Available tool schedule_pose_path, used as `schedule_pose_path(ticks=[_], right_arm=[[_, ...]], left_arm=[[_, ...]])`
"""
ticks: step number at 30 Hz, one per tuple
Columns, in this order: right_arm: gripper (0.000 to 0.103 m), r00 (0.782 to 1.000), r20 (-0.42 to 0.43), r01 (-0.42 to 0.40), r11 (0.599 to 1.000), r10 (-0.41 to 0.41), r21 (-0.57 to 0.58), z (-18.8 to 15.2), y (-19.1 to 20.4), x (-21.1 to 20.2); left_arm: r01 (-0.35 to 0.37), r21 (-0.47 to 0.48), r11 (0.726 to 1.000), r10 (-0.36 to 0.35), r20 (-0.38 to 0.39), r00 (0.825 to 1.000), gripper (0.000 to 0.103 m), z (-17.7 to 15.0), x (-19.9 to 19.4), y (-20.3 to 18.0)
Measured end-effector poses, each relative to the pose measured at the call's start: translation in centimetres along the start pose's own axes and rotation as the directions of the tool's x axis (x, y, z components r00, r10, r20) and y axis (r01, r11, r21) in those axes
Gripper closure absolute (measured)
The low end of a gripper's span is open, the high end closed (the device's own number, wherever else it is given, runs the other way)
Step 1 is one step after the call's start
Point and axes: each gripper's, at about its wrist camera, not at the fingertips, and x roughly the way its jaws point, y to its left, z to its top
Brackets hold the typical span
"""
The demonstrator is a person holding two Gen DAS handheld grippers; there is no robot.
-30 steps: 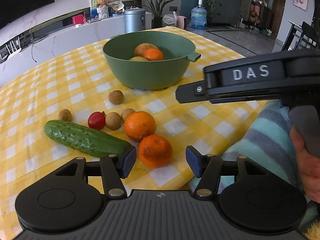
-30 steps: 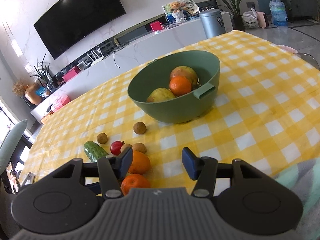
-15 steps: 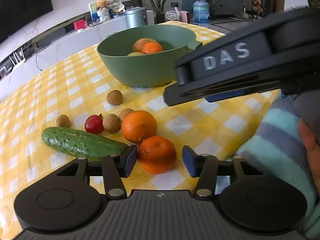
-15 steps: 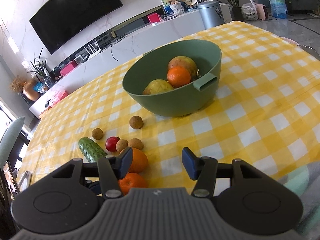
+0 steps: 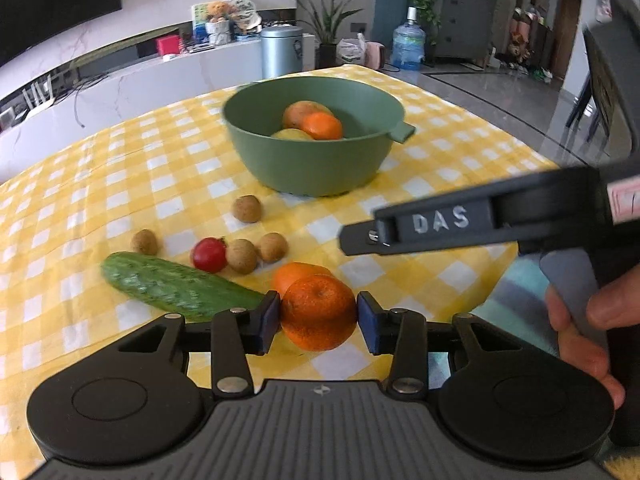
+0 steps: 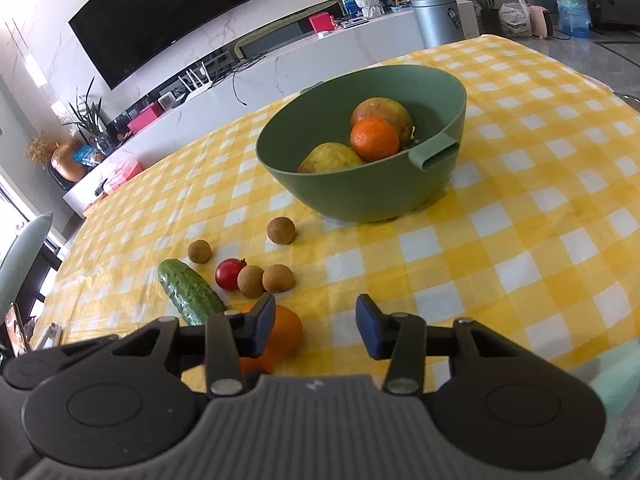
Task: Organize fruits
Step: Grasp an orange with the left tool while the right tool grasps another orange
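My left gripper (image 5: 318,318) is shut on a small orange (image 5: 318,312) and holds it just above the yellow checked tablecloth (image 5: 420,280). A second orange (image 5: 294,274) lies right behind it. A green bowl (image 5: 320,168) further back holds an orange (image 5: 322,126) and two yellowish fruits. My right gripper (image 6: 316,322) is open and empty, hovering to the right of the orange (image 6: 286,330) on the cloth. It shows from the side in the left wrist view (image 5: 460,222).
A cucumber (image 5: 176,286), a red cherry tomato (image 5: 209,255) and several small brown round fruits (image 5: 247,209) lie left of the oranges. The table's near edge is at the lower right, over a striped cloth (image 5: 516,292).
My left gripper has moved forward and closed on the near orange, then lifted it slightly. My right gripper has drawn back to the right and stayed open.
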Motion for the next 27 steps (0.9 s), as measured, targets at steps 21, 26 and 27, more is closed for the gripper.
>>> schedule_pose_path(ticks=[21,26,27], right_arm=[[0.06,0.983,-0.155,-0.099,0.995,0.098,0.001,0.1,1.5,3.8],[0.06,0.978,-0.181,-0.105,0.994,0.108,0.023,0.1,1.4,4.5],[0.061,0.978,-0.18,-0.105,0.994,0.108,0.024,0.1,1.4,4.5]], left_arm=[[-0.05,-0.198,0.979,0.062,0.057,0.996,0.056,1.6,-2.3,6.5],[-0.052,-0.215,0.975,0.065,0.054,0.996,0.056,1.5,-2.2,6.8],[-0.053,-0.216,0.975,0.066,0.054,0.996,0.056,1.5,-2.2,6.8]])
